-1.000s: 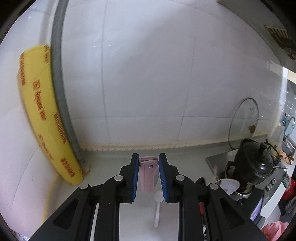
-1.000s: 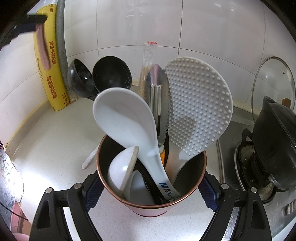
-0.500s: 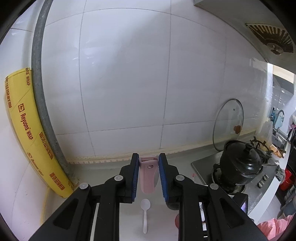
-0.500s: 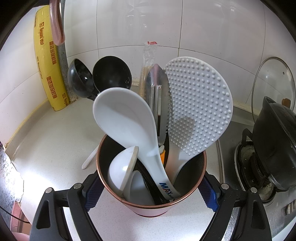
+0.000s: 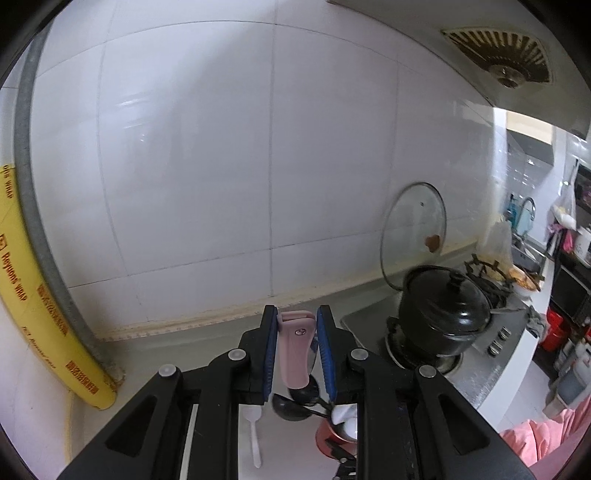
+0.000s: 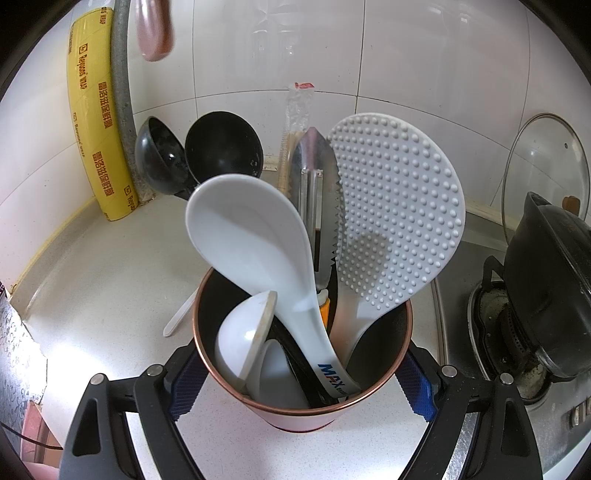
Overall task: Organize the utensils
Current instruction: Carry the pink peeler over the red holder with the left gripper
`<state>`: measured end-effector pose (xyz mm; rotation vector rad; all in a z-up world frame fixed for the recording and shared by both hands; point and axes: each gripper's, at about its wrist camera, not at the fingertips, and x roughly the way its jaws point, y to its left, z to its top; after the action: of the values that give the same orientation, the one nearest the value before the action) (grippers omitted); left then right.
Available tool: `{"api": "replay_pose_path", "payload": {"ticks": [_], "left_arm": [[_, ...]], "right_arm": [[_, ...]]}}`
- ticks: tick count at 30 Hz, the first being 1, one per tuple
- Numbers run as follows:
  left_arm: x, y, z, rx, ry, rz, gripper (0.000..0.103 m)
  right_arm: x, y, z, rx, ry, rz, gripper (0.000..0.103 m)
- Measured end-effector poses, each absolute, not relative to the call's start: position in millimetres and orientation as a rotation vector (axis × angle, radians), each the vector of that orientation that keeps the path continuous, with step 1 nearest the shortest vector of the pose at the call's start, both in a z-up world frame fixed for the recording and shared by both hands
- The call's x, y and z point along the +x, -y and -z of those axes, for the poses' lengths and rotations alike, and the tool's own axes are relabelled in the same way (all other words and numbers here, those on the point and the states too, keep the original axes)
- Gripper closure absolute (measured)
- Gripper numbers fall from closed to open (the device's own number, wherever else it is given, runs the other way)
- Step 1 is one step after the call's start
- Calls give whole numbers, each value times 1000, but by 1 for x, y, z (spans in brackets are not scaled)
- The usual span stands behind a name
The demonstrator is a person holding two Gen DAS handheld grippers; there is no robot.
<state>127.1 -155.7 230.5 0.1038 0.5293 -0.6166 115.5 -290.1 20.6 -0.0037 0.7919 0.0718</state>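
My left gripper (image 5: 297,317) is shut on a pink utensil handle (image 5: 295,347), which hangs down between the blue pads; its lower end is hidden. The same pink handle (image 6: 153,29) shows at the top left of the right wrist view, high above the counter. My right gripper (image 6: 303,387) is shut on a copper-rimmed utensil cup (image 6: 295,421) standing on the counter. The cup holds a white ladle (image 6: 243,229), a dotted white rice paddle (image 6: 395,206), black ladles (image 6: 221,147) and a steel peeler (image 6: 314,166). A small white spoon (image 5: 253,439) lies on the counter left of the cup (image 5: 327,437).
A yellow wrap box (image 6: 98,129) leans in the left corner beside a grey pipe (image 6: 120,74). To the right a black pot (image 6: 546,280) sits on the stove, with a glass lid (image 5: 413,229) against the tiled wall. White counter spreads left of the cup.
The left gripper has swung right with the pink handle, which has moved right in the right wrist view. The cup's ladles now show under the left gripper. The right gripper has stayed still.
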Motion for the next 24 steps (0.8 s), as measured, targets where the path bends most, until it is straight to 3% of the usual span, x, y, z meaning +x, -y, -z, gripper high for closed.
{"api": "replay_pose_path", "payload": {"ticks": [24], "left_arm": [[142, 186, -175, 0, -754, 833, 81]], "right_arm": [[115, 290, -21, -5, -792, -71, 13]]}}
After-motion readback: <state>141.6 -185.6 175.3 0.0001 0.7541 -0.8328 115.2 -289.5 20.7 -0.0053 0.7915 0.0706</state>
